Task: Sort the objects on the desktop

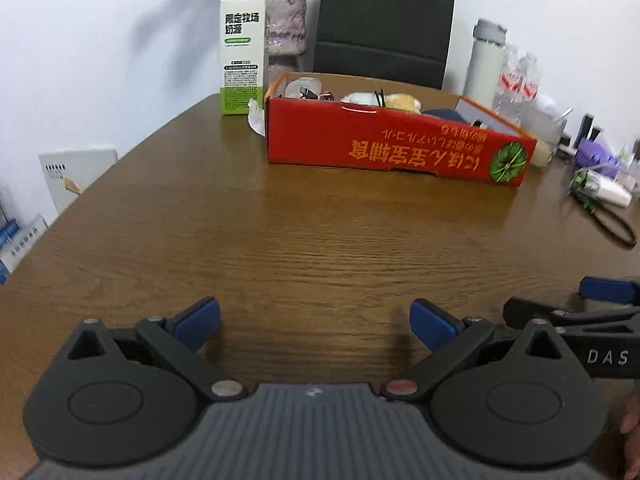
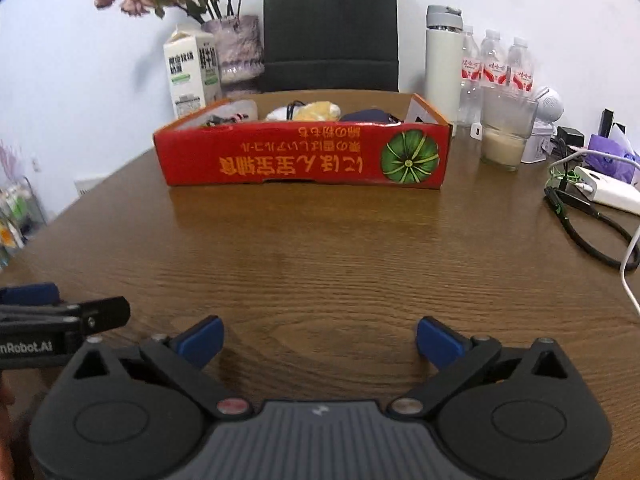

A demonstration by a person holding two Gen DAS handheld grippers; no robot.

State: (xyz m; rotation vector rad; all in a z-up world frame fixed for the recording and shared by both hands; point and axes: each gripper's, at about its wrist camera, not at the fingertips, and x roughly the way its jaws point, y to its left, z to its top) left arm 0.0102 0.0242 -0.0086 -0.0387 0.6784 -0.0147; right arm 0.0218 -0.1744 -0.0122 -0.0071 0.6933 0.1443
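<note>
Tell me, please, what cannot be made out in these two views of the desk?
- Things in the red box: both views show only their tops; the front wall hides the rest.
- Right gripper: left view cuts it off at the right edge. In its own view it is open and empty.
- Left gripper: open; right view cuts it off at the left edge.
- White charger: cut off at the right edge, right view.
- Milk carton small print: too small, blurred.

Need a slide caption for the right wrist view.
Open right hand-held gripper empty above brown wooden table, facing red cardboard box of sorted items.
</note>
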